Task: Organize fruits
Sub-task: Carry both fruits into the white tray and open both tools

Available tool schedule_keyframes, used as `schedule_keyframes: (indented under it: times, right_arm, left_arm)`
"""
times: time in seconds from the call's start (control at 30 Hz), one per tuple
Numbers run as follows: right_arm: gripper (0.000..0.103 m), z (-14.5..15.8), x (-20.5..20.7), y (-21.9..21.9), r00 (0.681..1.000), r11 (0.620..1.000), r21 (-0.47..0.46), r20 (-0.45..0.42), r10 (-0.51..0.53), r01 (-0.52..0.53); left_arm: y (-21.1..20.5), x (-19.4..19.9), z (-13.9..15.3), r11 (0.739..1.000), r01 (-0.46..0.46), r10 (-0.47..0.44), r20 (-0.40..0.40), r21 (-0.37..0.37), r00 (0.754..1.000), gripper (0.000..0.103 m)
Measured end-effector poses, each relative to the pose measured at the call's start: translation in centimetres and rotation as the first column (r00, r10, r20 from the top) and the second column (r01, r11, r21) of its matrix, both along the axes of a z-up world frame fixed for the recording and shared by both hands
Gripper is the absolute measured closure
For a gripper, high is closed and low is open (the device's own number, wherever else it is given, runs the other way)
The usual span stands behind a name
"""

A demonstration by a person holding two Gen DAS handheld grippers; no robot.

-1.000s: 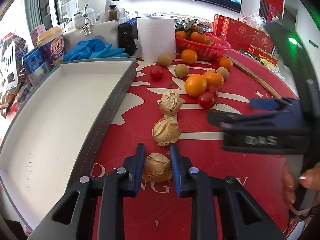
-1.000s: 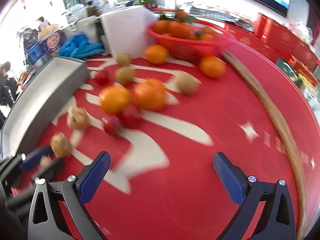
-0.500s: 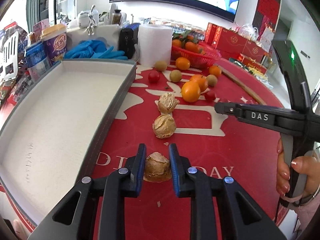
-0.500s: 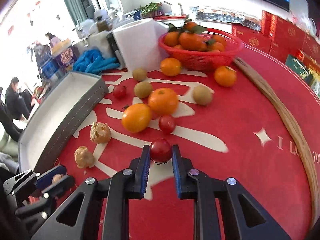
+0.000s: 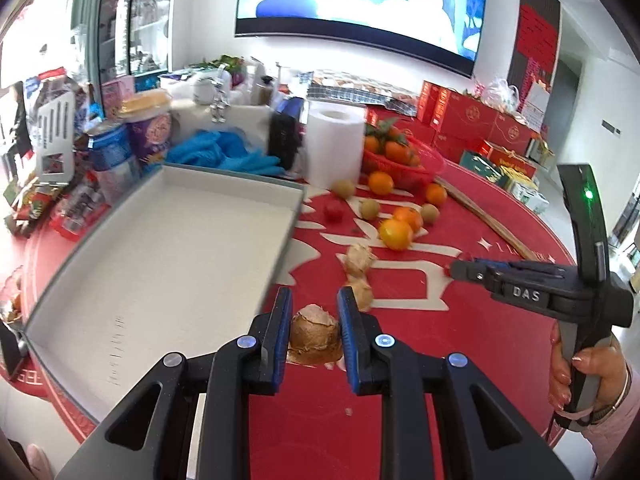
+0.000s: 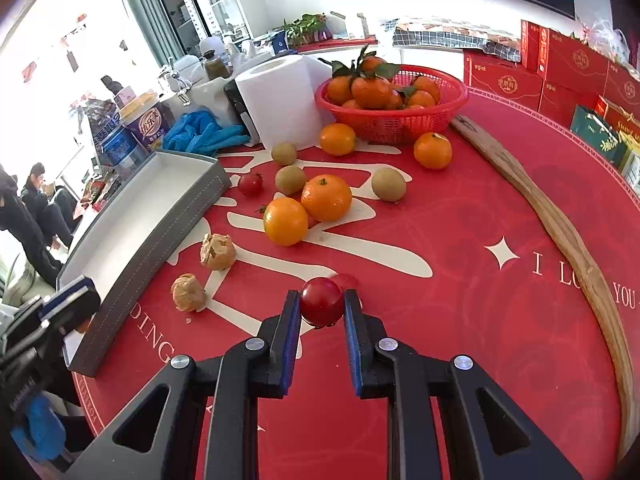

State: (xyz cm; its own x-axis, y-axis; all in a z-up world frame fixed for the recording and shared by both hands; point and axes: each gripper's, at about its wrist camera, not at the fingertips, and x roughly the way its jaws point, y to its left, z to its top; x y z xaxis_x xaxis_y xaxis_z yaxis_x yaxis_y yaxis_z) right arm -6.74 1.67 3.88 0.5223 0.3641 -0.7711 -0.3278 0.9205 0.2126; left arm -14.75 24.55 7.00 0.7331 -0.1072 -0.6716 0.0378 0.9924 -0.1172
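Gripping papery tan husked fruit (image 5: 315, 338); glossy red tomato (image 6: 321, 306).

You've got bare red table (image 6: 460, 320) along the near edge, wide open toward the right side up to the wooden stick (image 6: 560, 232). The grey tray (image 5: 168, 264) runs down the left edge, its inside bare and its wall (image 6: 160, 248) standing up from the cloth. Two husked fruits (image 6: 218, 252) lie just beside that wall. Mid-table, the oranges (image 6: 326, 196) and kiwis crowd together; behind them the red basket (image 6: 400, 120) and paper roll (image 6: 280, 100) block the far edge.
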Motion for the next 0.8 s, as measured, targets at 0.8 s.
schedule_keyframes:
  times: [0.8]
  right_arm:
    - [0.081,2.4,1.1,15.7,0.966,0.966,0.003,-0.019,0.258,-0.258]
  left_arm:
    - [11.5,2.1,-3.7,0.959,-0.280,0.282,-0.067,0.035,0.957,0.078]
